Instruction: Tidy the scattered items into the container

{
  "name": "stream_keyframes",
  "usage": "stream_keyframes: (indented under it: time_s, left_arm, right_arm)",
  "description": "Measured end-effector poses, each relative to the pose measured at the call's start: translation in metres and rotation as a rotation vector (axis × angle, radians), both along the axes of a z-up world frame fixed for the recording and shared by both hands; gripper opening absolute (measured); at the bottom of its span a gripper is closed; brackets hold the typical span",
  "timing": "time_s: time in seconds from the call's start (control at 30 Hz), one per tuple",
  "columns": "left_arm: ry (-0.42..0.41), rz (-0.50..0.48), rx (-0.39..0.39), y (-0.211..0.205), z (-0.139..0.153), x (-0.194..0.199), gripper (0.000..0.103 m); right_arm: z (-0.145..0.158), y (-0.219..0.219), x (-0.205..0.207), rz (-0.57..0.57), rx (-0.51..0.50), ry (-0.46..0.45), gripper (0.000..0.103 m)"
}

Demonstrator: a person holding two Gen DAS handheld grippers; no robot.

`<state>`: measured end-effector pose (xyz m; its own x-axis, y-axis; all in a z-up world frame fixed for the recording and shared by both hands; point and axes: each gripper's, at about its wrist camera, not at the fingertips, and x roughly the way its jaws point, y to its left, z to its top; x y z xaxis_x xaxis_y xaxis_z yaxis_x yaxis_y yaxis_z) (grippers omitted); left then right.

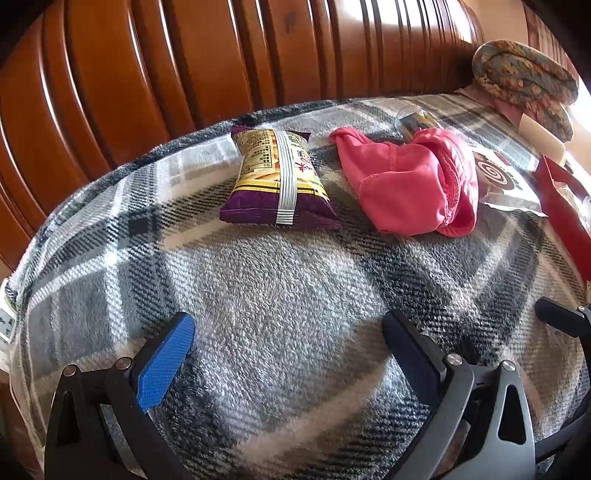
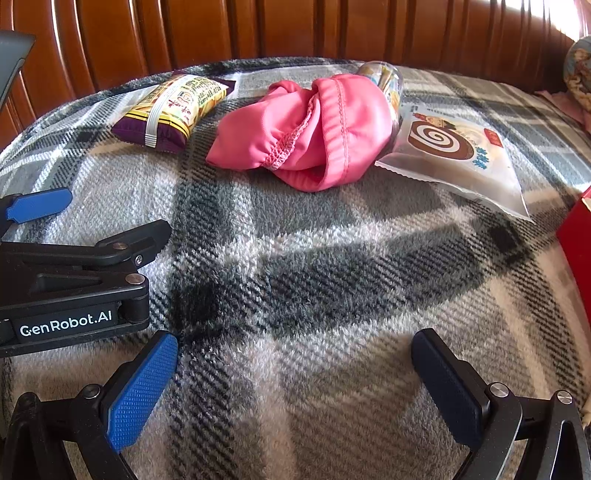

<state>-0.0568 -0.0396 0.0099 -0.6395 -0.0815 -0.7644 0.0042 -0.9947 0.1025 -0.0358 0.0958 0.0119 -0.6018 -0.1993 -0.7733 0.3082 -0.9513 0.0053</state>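
On a grey plaid blanket lie a purple and yellow snack bag, a crumpled pink cloth and a clear packet with a brown swirl roll. A clear bottle pokes out behind the cloth. A red container shows at the right edge. My left gripper and right gripper hover open over bare blanket, well short of the items. The left gripper also shows in the right wrist view.
A ribbed brown wooden headboard rises behind the blanket. A rolled patterned fabric sits at the far right on something pink. The blanket's edge drops off at the left.
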Motion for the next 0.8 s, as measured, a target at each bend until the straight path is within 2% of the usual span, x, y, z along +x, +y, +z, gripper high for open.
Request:
stream_keyframes:
  time_s: [0.13, 0.8]
  left_arm:
    - [0.006, -0.002, -0.001, -0.001, -0.001, -0.002, 0.103]
    - [-0.005, -0.004, 0.001, -0.006, 0.003, 0.000, 0.103]
  right_arm:
    - [-0.003, -0.010, -0.002, 0.002, 0.000, 0.003, 0.103]
    - [-0.001, -0.005, -0.004, -0.001, -0.001, 0.004, 0.103]
